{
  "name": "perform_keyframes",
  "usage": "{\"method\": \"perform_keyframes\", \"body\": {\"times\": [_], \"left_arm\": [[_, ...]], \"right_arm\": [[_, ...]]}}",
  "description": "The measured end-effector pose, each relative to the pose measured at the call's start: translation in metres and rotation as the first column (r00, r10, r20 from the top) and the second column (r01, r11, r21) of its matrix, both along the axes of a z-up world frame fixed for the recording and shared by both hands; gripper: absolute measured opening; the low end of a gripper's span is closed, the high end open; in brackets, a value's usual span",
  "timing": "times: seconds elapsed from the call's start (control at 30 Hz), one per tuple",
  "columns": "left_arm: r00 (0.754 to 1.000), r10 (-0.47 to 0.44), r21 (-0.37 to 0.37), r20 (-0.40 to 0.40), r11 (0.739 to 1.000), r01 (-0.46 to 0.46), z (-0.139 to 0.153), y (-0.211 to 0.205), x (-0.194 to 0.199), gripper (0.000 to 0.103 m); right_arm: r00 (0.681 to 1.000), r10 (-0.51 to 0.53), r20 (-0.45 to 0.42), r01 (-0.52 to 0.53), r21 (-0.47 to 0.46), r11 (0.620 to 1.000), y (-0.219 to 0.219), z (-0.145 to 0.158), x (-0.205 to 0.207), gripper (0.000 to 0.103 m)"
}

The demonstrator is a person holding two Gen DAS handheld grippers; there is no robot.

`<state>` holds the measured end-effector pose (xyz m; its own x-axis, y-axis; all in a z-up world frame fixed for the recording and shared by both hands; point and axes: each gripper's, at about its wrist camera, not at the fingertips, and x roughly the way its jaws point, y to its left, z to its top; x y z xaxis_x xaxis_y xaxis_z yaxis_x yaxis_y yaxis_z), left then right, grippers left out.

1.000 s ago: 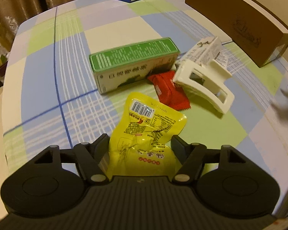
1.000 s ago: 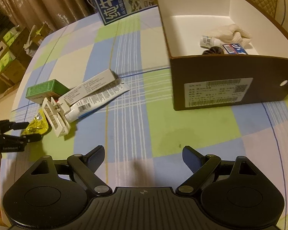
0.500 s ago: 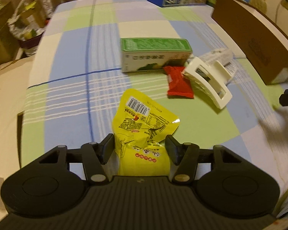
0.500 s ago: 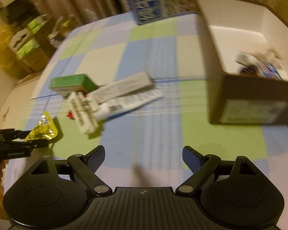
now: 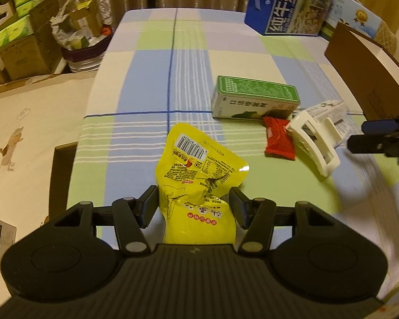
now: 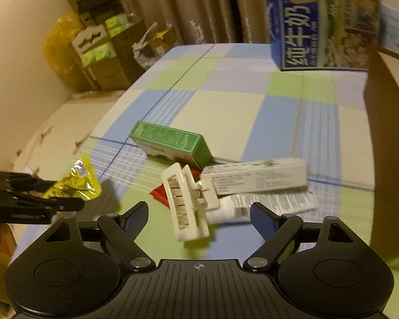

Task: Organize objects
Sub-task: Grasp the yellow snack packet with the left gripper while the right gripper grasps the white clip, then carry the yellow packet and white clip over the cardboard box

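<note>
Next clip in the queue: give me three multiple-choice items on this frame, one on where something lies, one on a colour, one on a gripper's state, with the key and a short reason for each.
1. Where does the small red foil packet lie?
A. Inside the brown cardboard box
B. On the checked tablecloth, between the green rectangular carton and the white plastic hair claw
C. In the right gripper

2. What colour is the crinkled snack pouch in the left gripper?
A. Yellow
B. Blue
C. White

3. What is the state of the right gripper?
A. Shut on the white plastic hair claw
B. Shut on the toothpaste tube
C. Open, holding nothing

Key: 1 B, the packet sits on the cloth between the carton and the claw. 2 A, the pouch is bright yellow. 3 C, its fingers stand wide apart, short of the claw.
</note>
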<state>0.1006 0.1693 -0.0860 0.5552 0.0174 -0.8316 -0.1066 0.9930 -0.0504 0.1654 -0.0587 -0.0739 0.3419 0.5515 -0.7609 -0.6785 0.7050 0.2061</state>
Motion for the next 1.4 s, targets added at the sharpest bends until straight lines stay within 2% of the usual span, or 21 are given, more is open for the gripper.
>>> {"method": "perform_keyframes", "body": {"times": [0.2, 0.27, 0.43, 0.57, 0.63, 0.7, 1.0, 1.13, 1.4], "left_arm": [[0.999, 0.032, 0.001, -0.004, 0.999, -0.032, 0.000, 0.006, 0.001, 0.053], [0.999, 0.035, 0.002, -0.006, 0.999, -0.035, 0.000, 0.007, 0.003, 0.053], [0.999, 0.043, 0.003, -0.011, 0.999, -0.043, -0.002, 0.009, 0.007, 0.053], [0.999, 0.041, 0.005, -0.015, 0.999, -0.041, -0.003, 0.008, 0.011, 0.053], [0.999, 0.038, 0.004, -0.013, 0.999, -0.038, -0.002, 0.007, 0.012, 0.053], [0.999, 0.036, 0.003, -0.012, 0.999, -0.036, -0.001, 0.006, 0.012, 0.053], [1.000, 0.026, -0.005, 0.011, 1.000, -0.026, 0.014, -0.005, 0.012, 0.053], [0.999, 0.012, -0.006, 0.031, 1.000, -0.012, 0.025, -0.014, 0.011, 0.053], [0.996, -0.046, -0.013, 0.074, 0.999, 0.047, 0.047, -0.045, 0.017, 0.053]], "right_arm": [[0.996, 0.038, 0.085, -0.031, -0.079, 0.996, 0.029, -0.013, -0.007, 0.072], [0.991, 0.063, 0.120, -0.047, -0.129, 0.991, 0.038, -0.020, -0.011, 0.064], [0.971, 0.123, 0.204, -0.073, -0.239, 0.968, 0.054, -0.036, -0.020, 0.056], [0.955, 0.161, 0.251, -0.085, -0.288, 0.954, 0.060, -0.045, -0.025, 0.043], [0.950, 0.167, 0.265, -0.093, -0.274, 0.957, 0.058, -0.043, -0.026, 0.038], [0.955, 0.157, 0.252, -0.091, -0.256, 0.962, 0.056, -0.040, -0.025, 0.038], [0.994, 0.040, 0.103, -0.034, -0.066, 0.997, 0.029, -0.006, -0.020, 0.038], [0.999, -0.009, 0.049, 0.010, -0.001, 1.000, 0.009, 0.009, -0.020, 0.038], [0.994, -0.109, 0.004, 0.109, 0.076, 0.991, -0.046, 0.036, -0.027, 0.038]]}}
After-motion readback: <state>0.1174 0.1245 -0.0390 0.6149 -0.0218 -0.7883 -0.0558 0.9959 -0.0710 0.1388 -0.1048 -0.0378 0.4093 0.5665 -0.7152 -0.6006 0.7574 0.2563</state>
